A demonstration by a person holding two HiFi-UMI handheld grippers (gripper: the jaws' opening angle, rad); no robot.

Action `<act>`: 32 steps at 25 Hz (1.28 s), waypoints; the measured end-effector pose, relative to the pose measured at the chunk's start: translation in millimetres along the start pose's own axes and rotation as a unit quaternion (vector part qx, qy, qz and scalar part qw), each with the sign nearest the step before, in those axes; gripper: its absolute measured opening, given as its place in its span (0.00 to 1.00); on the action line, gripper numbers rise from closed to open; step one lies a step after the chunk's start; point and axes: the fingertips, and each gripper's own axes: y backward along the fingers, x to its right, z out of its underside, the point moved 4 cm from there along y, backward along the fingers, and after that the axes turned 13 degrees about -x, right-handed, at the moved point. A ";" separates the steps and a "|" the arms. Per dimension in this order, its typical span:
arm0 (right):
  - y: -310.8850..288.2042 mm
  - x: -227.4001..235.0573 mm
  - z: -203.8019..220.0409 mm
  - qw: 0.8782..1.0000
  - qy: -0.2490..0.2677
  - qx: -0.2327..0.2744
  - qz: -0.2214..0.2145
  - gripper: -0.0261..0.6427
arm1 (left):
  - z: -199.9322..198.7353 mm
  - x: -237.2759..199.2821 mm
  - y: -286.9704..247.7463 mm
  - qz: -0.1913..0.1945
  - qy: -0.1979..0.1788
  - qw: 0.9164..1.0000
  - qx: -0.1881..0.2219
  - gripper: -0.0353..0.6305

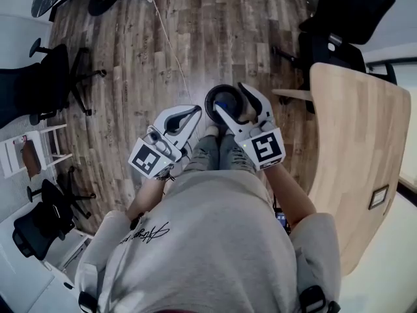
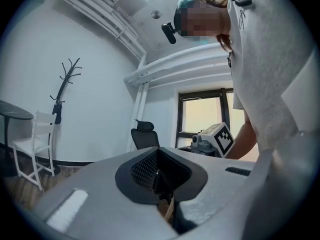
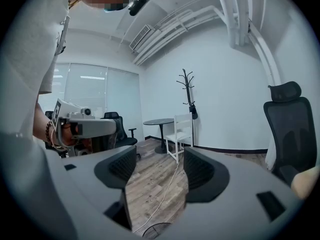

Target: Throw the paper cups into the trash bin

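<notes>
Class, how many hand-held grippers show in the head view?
2. The left hand-held gripper, jaws together, is just left of the bin; the right hand-held gripper, jaws apart, is over the bin. None seems hidden.

Wood-plank floor (image 1: pixel 215 38). Dark round trash bin (image 1: pixel 210 103) stands at centre. White cable (image 1: pixel 171 44) runs toward 12 o'clock. Black office chair (image 1: pixel 39 87) at 9 o'clock; worktop (image 1: pixel 358 149) at 3 o'clock.

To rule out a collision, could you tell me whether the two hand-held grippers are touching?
Apart. The head view shows jeans between the left hand-held gripper and right hand-held gripper.
</notes>
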 end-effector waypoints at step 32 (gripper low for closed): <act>52.9 -13.9 -80.6 0.995 0.051 0.082 -0.036 0.16 | -73.9 11.0 5.4 0.000 -0.056 0.998 0.034 0.06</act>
